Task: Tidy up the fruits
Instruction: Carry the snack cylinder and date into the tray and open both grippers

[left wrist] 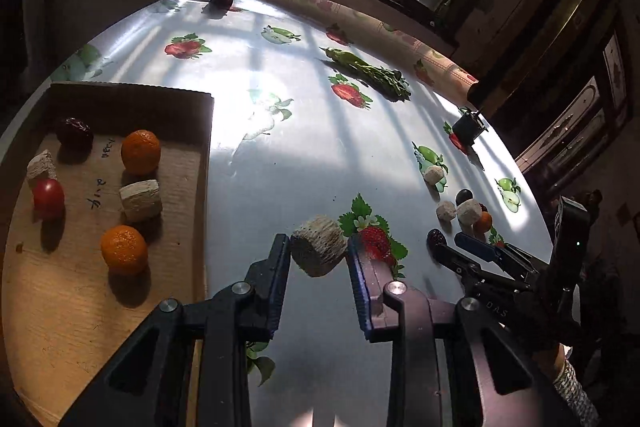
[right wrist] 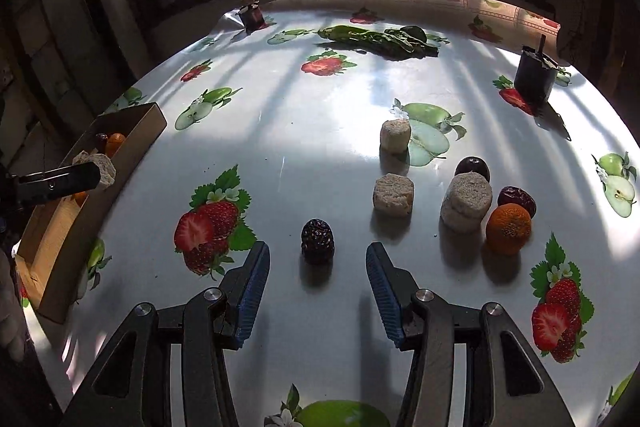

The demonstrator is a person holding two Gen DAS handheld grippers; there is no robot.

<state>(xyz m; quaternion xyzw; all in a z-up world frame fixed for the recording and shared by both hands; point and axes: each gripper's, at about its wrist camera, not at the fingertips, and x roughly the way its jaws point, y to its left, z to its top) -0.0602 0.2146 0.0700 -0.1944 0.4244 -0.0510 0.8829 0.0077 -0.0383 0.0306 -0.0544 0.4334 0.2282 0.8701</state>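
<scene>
Left wrist view: the left gripper is clamped on a pale, ribbed chunk, held between both blue pads above the tablecloth, just right of the box. The chunk is a short cylinder; its axis runs slantwise, with the cut end facing down and toward the camera. In the box lie two oranges, a tomato, a dark date and two more pale chunks, the middle one lying on its side with its axis running left to right. To the right, the right gripper reaches in low over the cloth, with a dark berry at its tips. Behind it sits a cluster of chunks and fruit.

Right wrist view: the right gripper is spread wide, its fingers apart on either side of the berry, not touching it. The berry stands on the cloth, long axis pointing away from the camera. Beyond it, to the right, three chunks stand upright on their flat ends, beside an orange, a date and a dark plum. At far left, the left gripper holds its chunk over the box. Greens lie at the far side, a dark cup at right.
</scene>
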